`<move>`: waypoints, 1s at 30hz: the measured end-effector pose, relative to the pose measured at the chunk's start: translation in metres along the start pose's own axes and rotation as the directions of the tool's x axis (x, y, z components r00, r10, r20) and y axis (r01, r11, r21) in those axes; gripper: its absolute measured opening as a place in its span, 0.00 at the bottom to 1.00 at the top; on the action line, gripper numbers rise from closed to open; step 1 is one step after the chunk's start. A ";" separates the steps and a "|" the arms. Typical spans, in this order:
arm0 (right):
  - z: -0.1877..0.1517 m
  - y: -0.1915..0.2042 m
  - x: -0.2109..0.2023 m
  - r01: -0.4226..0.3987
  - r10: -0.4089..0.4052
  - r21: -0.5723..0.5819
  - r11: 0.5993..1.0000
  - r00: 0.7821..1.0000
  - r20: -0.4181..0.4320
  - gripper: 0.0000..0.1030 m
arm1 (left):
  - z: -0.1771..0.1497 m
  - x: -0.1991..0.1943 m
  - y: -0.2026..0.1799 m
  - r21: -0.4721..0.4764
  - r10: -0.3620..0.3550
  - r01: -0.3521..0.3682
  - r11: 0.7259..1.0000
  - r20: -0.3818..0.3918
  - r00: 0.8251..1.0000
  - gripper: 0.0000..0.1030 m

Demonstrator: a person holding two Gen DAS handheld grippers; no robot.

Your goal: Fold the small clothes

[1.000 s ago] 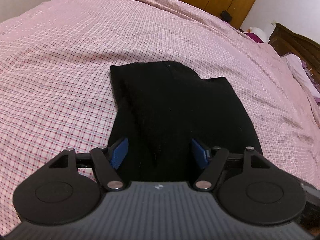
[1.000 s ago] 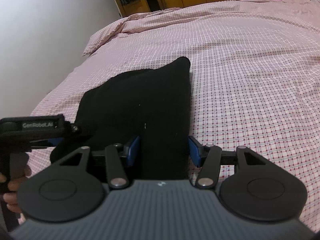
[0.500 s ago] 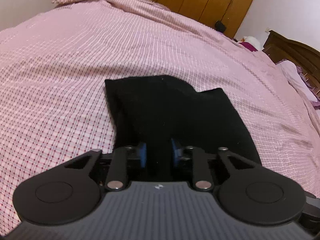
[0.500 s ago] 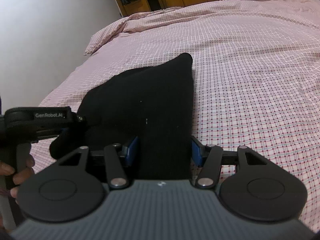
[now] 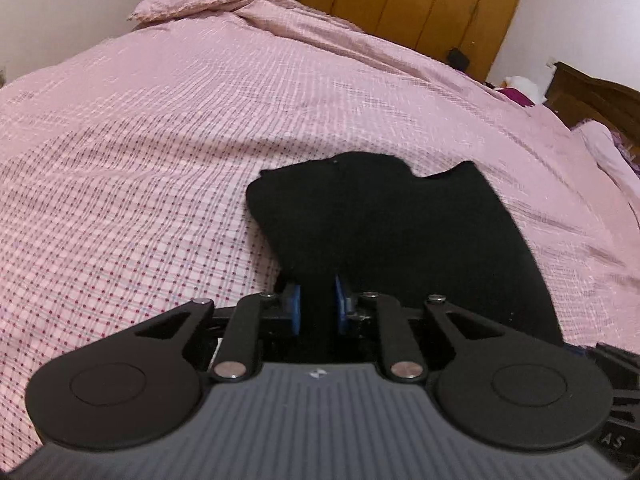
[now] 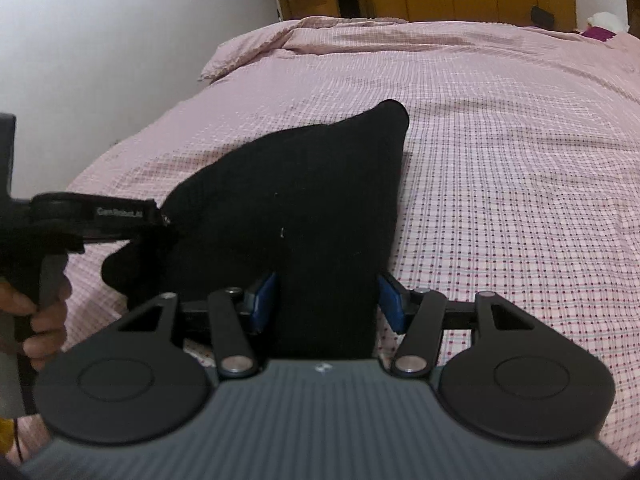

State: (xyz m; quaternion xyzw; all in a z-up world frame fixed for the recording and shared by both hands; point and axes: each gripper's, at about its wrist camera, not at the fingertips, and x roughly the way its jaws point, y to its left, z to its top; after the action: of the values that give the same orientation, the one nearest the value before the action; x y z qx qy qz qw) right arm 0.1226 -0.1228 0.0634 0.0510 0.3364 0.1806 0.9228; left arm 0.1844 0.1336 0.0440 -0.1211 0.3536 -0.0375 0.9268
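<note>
The black garment is spread on the bed; its near edge is pinched by the left gripper, fingers narrow. From the right wrist, the right gripper is held wide astride the cloth — contact cannot be told — its near end hidden.

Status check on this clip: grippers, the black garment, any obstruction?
Left gripper shut on black garment edge. Right gripper open, straddling near edge. Garment on pink checked bedspread. Nothing in the way.
</note>
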 end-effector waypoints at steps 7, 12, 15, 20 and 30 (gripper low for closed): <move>0.025 -0.012 -0.015 -0.009 0.006 0.040 0.999 0.998 0.069 0.56 | 0.008 -0.007 0.000 0.013 -0.003 0.003 1.000 0.008 1.000 0.38; 0.046 -0.021 0.008 0.021 -0.027 0.079 0.997 0.996 0.080 0.56 | 0.013 -0.002 -0.003 0.010 0.046 -0.046 0.999 0.025 0.999 0.52; 0.049 -0.020 0.033 0.004 -0.007 0.093 0.996 0.999 0.033 0.56 | 0.013 0.011 -0.001 0.019 0.071 -0.071 0.997 -0.014 0.997 0.55; 0.044 -0.013 0.053 -0.028 0.026 0.104 0.994 0.999 0.022 0.64 | 0.011 0.021 0.007 0.012 0.092 -0.092 0.996 -0.046 0.995 0.63; 0.042 -0.036 0.024 -0.100 0.093 0.196 0.976 0.995 0.042 0.66 | 0.017 0.007 0.016 -0.092 -0.038 0.029 0.995 -0.099 0.994 0.67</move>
State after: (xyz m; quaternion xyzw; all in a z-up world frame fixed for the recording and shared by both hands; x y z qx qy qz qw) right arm 0.1769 -0.1459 0.0735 0.1617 0.3346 0.1901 0.9087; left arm 0.2006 0.1515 0.0480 -0.1666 0.3989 -0.0432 0.9007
